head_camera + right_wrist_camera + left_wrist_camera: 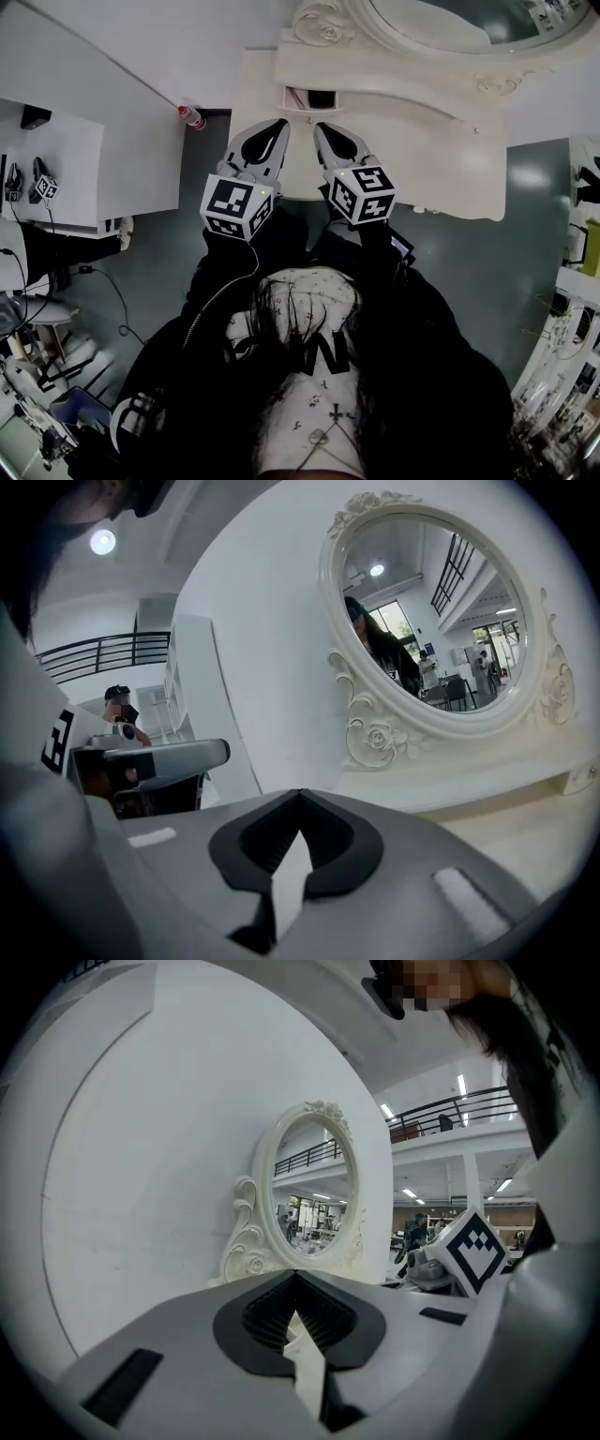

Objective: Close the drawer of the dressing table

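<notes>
The white dressing table (431,159) stands at the top of the head view, under its round ornate mirror (450,23). A small drawer (309,97) in the raised back ledge stands open, dark inside with something red in it. My left gripper (280,125) and right gripper (322,129) hover side by side over the tabletop, just in front of that drawer. Both have their jaws shut on nothing. In the left gripper view the shut left gripper (295,1275) points at the mirror (314,1185). In the right gripper view the shut right gripper (300,795) does the same with the mirror (441,611).
A white desk (84,150) with small devices stands to the left. A red-capped bottle (190,116) lies on the floor between it and the dressing table. Cables and gear crowd the lower left, racks (572,337) the right edge. A curved white wall (141,1147) rises behind the mirror.
</notes>
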{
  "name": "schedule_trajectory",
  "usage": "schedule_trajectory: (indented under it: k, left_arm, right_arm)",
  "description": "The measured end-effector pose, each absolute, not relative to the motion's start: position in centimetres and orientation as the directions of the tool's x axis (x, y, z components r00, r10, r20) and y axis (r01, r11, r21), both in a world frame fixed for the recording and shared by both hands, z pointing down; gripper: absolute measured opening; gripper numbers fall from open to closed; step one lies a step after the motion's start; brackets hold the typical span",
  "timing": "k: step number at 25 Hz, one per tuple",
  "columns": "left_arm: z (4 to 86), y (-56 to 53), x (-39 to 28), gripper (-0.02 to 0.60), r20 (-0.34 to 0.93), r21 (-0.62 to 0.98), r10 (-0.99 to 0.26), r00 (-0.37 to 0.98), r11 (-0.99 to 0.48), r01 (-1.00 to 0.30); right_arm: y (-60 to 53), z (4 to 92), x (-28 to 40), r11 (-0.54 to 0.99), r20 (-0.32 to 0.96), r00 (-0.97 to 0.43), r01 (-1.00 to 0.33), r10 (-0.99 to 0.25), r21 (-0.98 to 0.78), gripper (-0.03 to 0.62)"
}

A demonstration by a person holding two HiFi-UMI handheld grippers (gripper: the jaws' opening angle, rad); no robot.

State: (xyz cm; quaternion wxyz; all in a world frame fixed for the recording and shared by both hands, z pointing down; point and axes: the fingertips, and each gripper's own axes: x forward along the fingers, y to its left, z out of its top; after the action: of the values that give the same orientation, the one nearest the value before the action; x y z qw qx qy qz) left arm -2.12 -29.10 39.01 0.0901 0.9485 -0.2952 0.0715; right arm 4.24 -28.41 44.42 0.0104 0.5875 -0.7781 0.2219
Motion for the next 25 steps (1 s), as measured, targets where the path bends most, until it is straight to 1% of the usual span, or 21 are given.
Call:
schedule_trajectory:
  k: [8, 18, 25]
  left_arm:
    - [39.7, -31.8, -4.1, 0.0, 0.189, 0.138, -0.496, 0.848, -0.841, -0.523]
    - [41.1, -33.2, -5.4, 0.0, 0.198, 0.187, -0.484, 0.852, -0.835, -0.518]
    - [41.4, -33.5, -5.0, 0.0, 0.209, 0.191, -0.513, 0.832, -0.813, -0.55]
  right_arm:
    - [-30.9, 46.7, 3.1, 0.123, 0.329, -0.233, -0.939, -0.915, -0.321, 0.009]
    - [-31.0, 50.4, 3.4, 0.055, 0.427, -0.188, -0.951, -0.884, -0.304, 0.009]
    - [-31.1, 55.1, 4.3, 0.054, 0.502, -0.23, -0.939, -0.834, -0.34, 0.009]
